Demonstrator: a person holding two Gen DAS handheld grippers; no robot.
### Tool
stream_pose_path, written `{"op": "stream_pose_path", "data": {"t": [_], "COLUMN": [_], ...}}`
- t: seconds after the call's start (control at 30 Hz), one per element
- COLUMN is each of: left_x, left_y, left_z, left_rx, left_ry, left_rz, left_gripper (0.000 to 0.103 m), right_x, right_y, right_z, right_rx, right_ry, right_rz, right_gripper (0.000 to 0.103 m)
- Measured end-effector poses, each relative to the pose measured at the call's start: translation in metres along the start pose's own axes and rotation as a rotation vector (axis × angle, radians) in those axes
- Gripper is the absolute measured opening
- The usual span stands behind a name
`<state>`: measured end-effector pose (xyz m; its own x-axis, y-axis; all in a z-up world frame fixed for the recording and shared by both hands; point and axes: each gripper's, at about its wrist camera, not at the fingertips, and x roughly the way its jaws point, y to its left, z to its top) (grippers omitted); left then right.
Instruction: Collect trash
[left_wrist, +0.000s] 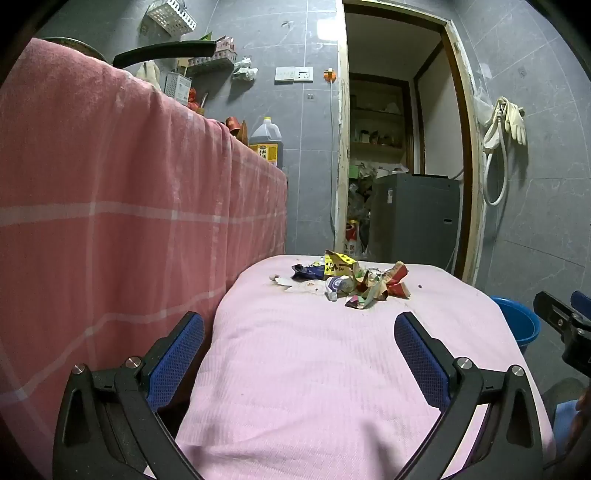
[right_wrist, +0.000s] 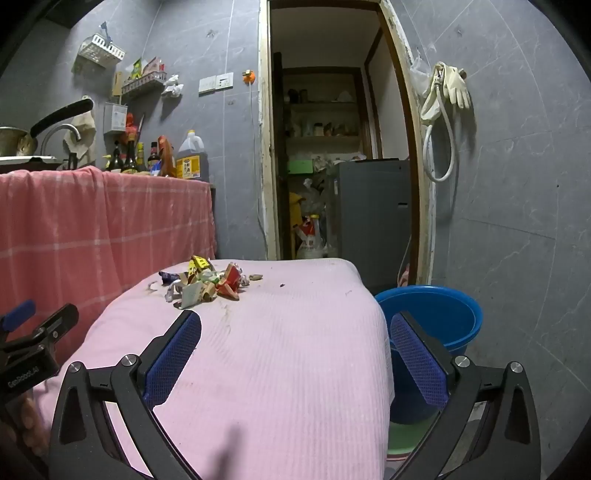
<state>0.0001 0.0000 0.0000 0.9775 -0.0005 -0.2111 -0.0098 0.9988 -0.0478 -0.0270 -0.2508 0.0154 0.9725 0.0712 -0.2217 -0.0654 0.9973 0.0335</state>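
A blue plastic bucket (right_wrist: 439, 314) stood on the floor just beside the right edge of the pink-covered table (right_wrist: 288, 362); the part of its inside that showed held nothing visible. On the far counter, draped in a red checked cloth (right_wrist: 103, 218), stood a large oil jug (right_wrist: 190, 157) with dark liquid and a cluster of dark bottles (right_wrist: 129, 157). A white wall basket (right_wrist: 99, 50) hung above; its contents could not be made out.

The trash (left_wrist: 351, 280), a small heap of crumpled wrappers and torn packaging, lay on the far part of the table, left of centre in the right wrist view and well apart from both grippers.

The left gripper (left_wrist: 299, 350) hovered above the near part of the table, tilted slightly downward, jaws spread wide with nothing between them. The right gripper (right_wrist: 295, 350) was likewise spread wide and empty, pointing slightly downward over the table's right edge, its right finger (right_wrist: 417, 354) in front of the bucket.
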Motion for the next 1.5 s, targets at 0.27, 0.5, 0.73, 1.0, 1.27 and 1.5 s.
{"op": "stream_pose_path", "data": {"t": [0.27, 0.5, 0.73, 1.0, 1.27, 1.5], "left_x": [0.0003, -0.0003, -0.0003, -0.0002, 0.0000, 0.0023], "left_y": [-0.0005, -0.0017, -0.0010, -0.0004, 0.0000, -0.0024], "left_z": [0.0003, -0.0025, -0.0023, -0.0023, -0.0021, -0.0034], "left_rx": [0.000, 0.003, 0.002, 0.001, 0.000, 0.003], "left_ry": [0.000, 0.001, 0.002, 0.003, 0.004, 0.007], "left_rz": [-0.006, -0.005, -0.007, -0.007, -0.008, -0.012], "left_gripper": [0.101, 0.101, 0.101, 0.101, 0.101, 0.101], "right_x": [0.0008, 0.0009, 0.0011, 0.0012, 0.0016, 0.0022], "right_y": [-0.0004, -0.0004, -0.0005, -0.0004, -0.0002, -0.0003], "right_z": [-0.0007, -0.0009, -0.0012, -0.0016, -0.0018, -0.0021], "right_rx": [0.002, 0.003, 0.003, 0.003, 0.004, 0.005], "right_ry": [0.003, 0.002, 0.003, 0.004, 0.005, 0.006], "right_rz": [0.001, 0.001, 0.001, 0.000, 0.000, 0.001], "right_gripper": [0.103, 0.103, 0.103, 0.103, 0.103, 0.103]}}
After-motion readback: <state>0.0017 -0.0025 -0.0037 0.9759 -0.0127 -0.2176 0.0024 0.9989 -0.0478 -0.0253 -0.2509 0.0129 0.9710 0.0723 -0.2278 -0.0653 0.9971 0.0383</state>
